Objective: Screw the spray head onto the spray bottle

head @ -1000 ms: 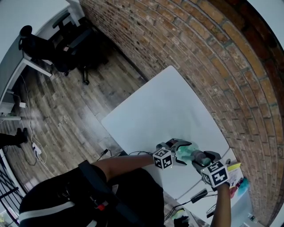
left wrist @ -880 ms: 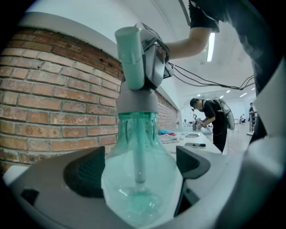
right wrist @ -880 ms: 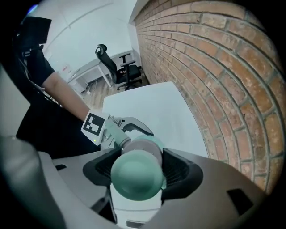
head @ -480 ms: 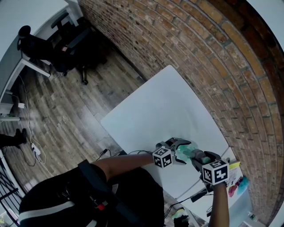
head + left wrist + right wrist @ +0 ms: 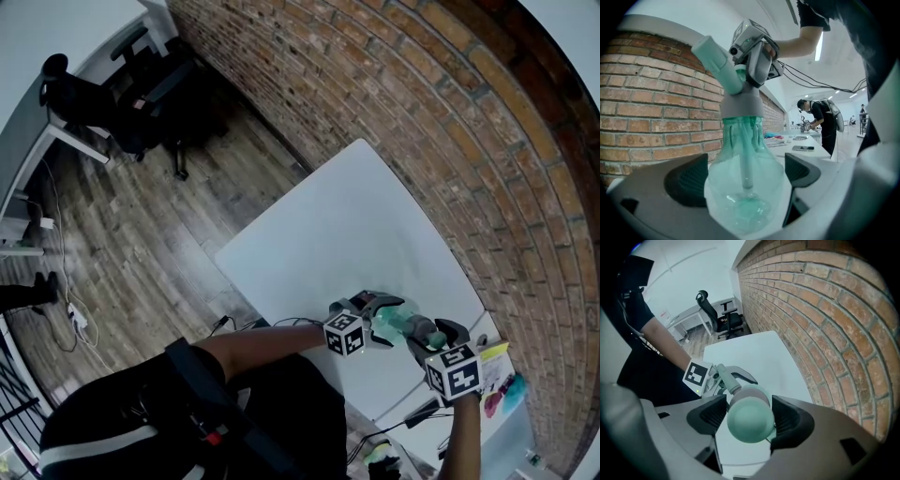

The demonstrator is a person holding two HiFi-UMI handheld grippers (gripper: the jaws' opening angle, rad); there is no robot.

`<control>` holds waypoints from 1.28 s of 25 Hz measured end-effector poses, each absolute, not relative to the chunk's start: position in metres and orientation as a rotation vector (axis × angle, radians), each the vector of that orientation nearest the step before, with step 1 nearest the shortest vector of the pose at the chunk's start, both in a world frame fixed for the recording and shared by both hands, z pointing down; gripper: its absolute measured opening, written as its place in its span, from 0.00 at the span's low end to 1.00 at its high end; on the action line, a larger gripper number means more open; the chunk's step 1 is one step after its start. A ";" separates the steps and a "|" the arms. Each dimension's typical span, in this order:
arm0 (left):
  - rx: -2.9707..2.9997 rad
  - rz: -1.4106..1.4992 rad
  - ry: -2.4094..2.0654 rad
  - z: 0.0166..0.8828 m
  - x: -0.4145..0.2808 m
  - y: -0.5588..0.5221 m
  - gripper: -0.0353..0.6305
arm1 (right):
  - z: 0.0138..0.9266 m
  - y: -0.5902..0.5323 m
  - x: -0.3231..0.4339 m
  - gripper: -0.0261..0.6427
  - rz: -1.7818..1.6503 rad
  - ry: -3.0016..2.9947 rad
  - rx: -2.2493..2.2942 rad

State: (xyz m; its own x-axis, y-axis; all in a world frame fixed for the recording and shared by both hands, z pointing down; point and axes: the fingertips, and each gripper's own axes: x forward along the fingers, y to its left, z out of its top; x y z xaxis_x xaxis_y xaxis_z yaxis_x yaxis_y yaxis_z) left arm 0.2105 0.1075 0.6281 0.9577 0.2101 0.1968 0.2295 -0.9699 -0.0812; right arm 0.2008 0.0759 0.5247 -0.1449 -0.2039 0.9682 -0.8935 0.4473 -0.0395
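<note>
My left tongs (image 5: 745,174) are spread wide around the belly of the translucent green plastic spray bottle (image 5: 743,197). Their dark ribbed pads (image 5: 686,180) lie against it on either side, so the bottle is gripped there and stands upright between them. A clear dip tube (image 5: 746,161) runs down its middle. On the neck sits the spray head (image 5: 740,101), a grey plastic collar with a pale green nozzle that slants up to the left in the left gripper view.

My right tongs (image 5: 749,418) come at it from above, pointing steeply down, and are closed on the head. In the right gripper view its rounded pale green top fills the gap and both pads touch its sides. Beyond it I see the black-and-white marker cube (image 5: 697,373) of my left tongs.

In the head view both tongs meet over the near corner of the white desk (image 5: 347,234), with the bottle between them, close beside the red brick wall (image 5: 422,122). Whether the bottle's base rests on the desk I cannot tell. Off the far end of the desk is a wooden plank floor (image 5: 141,244) with a black office chair (image 5: 155,94). In the left gripper view a person in dark clothes (image 5: 821,119) bends over another desk in the background.
</note>
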 end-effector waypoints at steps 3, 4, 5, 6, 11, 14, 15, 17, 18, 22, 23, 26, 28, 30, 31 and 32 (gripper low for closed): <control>-3.016 -0.291 -0.350 0.628 0.206 0.111 0.80 | 0.515 0.072 0.196 0.46 0.808 -1.678 0.996; -3.022 -0.284 -0.353 0.626 0.204 0.111 0.80 | 0.511 0.072 0.196 0.46 0.814 -1.698 1.016; -3.031 -0.275 -0.355 0.623 0.203 0.110 0.80 | 0.508 0.071 0.195 0.46 0.819 -1.719 1.043; -3.044 -0.264 -0.355 0.619 0.202 0.108 0.80 | 0.504 0.070 0.195 0.46 0.823 -1.741 1.076; -3.105 -0.234 -0.346 0.604 0.183 0.101 0.80 | 0.481 0.076 0.196 0.46 0.787 -1.841 1.268; -3.130 -0.231 -0.324 0.599 0.166 0.095 0.80 | 0.466 0.077 0.197 0.46 0.735 -1.882 1.373; -3.142 -0.226 -0.311 0.597 0.162 0.093 0.80 | 0.462 0.077 0.199 0.46 0.721 -1.891 1.398; -3.163 -0.211 -0.283 0.591 0.154 0.090 0.80 | 0.457 0.076 0.201 0.46 0.685 -1.905 1.439; -3.169 -0.204 -0.273 0.588 0.150 0.088 0.80 | 0.455 0.076 0.201 0.46 0.665 -1.912 1.465; -3.173 -0.156 -0.229 0.572 0.142 0.086 0.80 | 0.440 0.078 0.204 0.46 0.589 -1.976 1.645; -3.172 -0.153 -0.219 0.572 0.141 0.085 0.80 | 0.435 0.079 0.207 0.46 0.563 -1.992 1.706; -3.161 -0.154 -0.168 0.563 0.133 0.073 0.80 | 0.418 0.087 0.215 0.46 0.480 -2.006 1.910; -3.182 -0.094 -0.046 0.542 0.122 0.056 0.80 | 0.404 0.098 0.219 0.46 0.424 -2.010 2.041; -3.212 0.028 0.074 0.510 0.112 0.042 0.80 | 0.386 0.109 0.222 0.46 0.365 -2.023 2.151; -3.209 0.072 0.102 0.497 0.109 0.039 0.80 | 0.379 0.115 0.223 0.46 0.333 -2.028 2.197; -3.211 0.099 0.117 0.486 0.107 0.038 0.80 | 0.372 0.119 0.224 0.46 0.299 -2.033 2.237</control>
State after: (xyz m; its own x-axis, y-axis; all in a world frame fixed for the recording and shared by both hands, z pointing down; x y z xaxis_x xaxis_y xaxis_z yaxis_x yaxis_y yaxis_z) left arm 0.1071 0.0375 0.4858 0.9954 -0.0751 -0.0588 -0.0706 -0.9947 0.0754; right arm 0.2245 0.1186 0.3722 0.0870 -0.9729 0.2141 -0.9934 -0.1009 -0.0547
